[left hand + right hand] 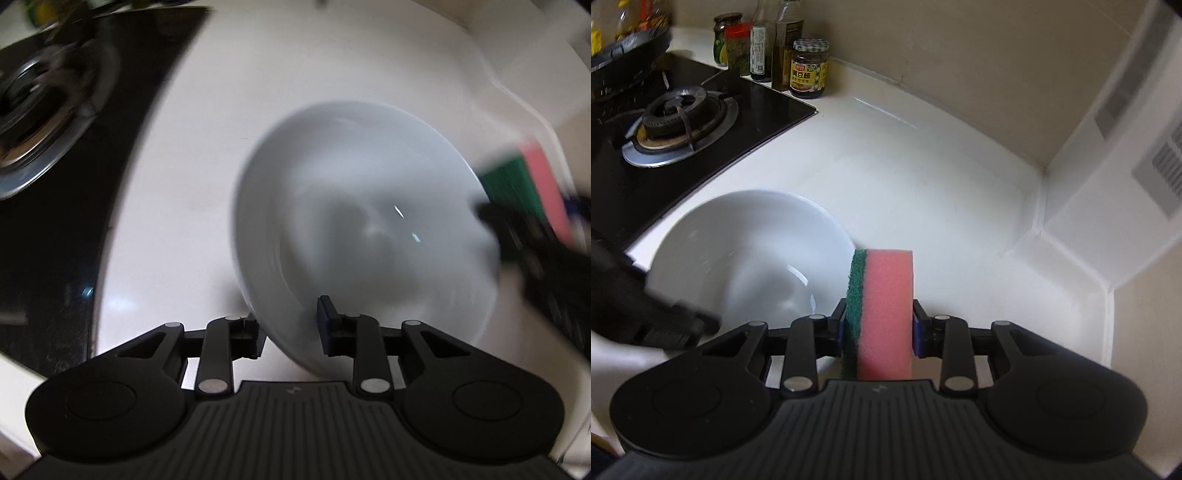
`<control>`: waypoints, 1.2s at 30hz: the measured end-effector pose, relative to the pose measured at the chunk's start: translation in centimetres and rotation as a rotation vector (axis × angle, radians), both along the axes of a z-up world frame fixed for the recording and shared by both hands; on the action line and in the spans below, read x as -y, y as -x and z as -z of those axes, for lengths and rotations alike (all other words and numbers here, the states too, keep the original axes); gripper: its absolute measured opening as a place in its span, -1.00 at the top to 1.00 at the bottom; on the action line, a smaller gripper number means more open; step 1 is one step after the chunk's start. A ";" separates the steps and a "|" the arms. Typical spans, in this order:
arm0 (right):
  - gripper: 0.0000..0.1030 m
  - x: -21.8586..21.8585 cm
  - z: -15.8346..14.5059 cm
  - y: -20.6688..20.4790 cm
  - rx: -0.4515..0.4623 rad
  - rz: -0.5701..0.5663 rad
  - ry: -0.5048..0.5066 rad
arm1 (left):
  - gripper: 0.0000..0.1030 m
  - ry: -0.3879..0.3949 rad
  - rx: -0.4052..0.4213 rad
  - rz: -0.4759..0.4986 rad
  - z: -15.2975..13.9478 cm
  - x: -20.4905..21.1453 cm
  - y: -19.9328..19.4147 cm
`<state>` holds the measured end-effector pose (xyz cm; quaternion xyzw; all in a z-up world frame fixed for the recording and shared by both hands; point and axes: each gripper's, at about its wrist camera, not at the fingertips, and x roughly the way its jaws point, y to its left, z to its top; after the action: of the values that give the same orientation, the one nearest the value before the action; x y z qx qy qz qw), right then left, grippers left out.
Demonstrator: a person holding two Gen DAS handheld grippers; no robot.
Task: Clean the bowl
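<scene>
A white bowl rests tilted on the white counter. My left gripper is shut on the bowl's near rim, one finger outside the wall and one inside. The bowl also shows in the right wrist view, with the left gripper blurred at its left rim. My right gripper is shut on a pink sponge with a green scouring side, held upright just right of the bowl's rim. The sponge appears blurred at the bowl's right edge in the left wrist view.
A black gas stove lies to the left of the bowl. Several jars and bottles stand behind it by the wall. The white counter ends at a raised ledge on the right.
</scene>
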<state>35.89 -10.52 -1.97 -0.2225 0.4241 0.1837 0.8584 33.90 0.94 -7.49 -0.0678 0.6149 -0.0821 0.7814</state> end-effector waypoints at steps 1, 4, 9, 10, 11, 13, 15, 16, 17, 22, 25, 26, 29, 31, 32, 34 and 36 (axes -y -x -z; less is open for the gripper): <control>0.45 -0.2 0.0 -0.8 -0.001 -0.033 0.004 | 0.31 0.001 0.002 0.008 0.0 0.0 0.0; 0.45 -0.9 0.2 -3.1 -0.006 -0.130 0.013 | 0.29 0.016 -0.010 0.018 0.1 -0.4 -0.5; 0.47 -1.3 -0.1 -3.1 -0.016 -0.209 0.055 | 0.34 0.003 -0.022 0.019 0.2 -1.4 -2.1; 0.47 -1.2 -0.3 -2.4 -0.020 -0.187 0.053 | 0.35 -0.014 -0.019 0.000 0.2 -1.6 -2.6; 0.47 -1.0 -0.5 -1.8 -0.024 -0.165 0.051 | 0.36 -0.027 -0.015 -0.019 0.2 -1.8 -3.0; 0.47 -0.5 -0.8 -0.1 -0.023 -0.118 0.042 | 0.35 -0.036 -0.010 -0.033 0.2 -1.9 -3.3; 0.47 -0.1 -0.9 0.9 -0.011 -0.091 0.034 | 0.34 -0.049 0.001 -0.016 0.1 -1.6 -3.6; 0.47 0.0 -0.9 0.8 -0.002 -0.096 0.029 | 0.33 -0.059 0.008 -0.004 0.1 -1.5 -3.6; 0.47 0.0 -0.9 0.6 0.004 -0.102 0.025 | 0.33 -0.074 0.019 0.013 0.1 -1.2 -3.5; 0.47 -2.2 -0.5 -2.4 0.029 -0.255 0.055 | 0.33 -0.130 0.064 0.102 -0.1 -0.6 -3.4; 0.46 -4.3 -0.2 -4.0 0.021 -0.382 0.102 | 0.32 -0.140 0.073 0.128 -0.1 -0.6 -3.6; 0.46 -5.1 -0.2 -4.3 0.024 -0.425 0.129 | 0.32 -0.149 0.081 0.137 -0.1 -0.6 -3.7; 0.46 -6.1 -0.4 -4.9 0.028 -0.448 0.139 | 0.32 -0.146 0.089 0.133 -0.1 -1.0 -4.1; 0.48 -5.0 -1.4 -5.4 0.030 -0.359 0.045 | 0.36 -0.134 0.089 0.120 -0.1 -1.5 -4.1; 0.48 -4.2 -1.9 -5.4 0.035 -0.313 0.000 | 0.42 -0.124 0.087 0.108 -0.1 -2.2 -3.1; 0.48 -1.9 -2.7 -4.9 0.072 -0.183 -0.079 | 0.54 -0.104 0.082 0.076 0.0 -2.4 -1.2; 0.48 1.0 -3.5 -3.9 0.124 -0.018 -0.162 | 0.66 -0.094 0.088 0.040 -0.5 -2.8 -1.3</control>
<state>39.75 -11.51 1.49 -0.1670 0.3520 0.2113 0.8964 35.22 3.76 -6.99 -0.0153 0.5841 -0.0716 0.8084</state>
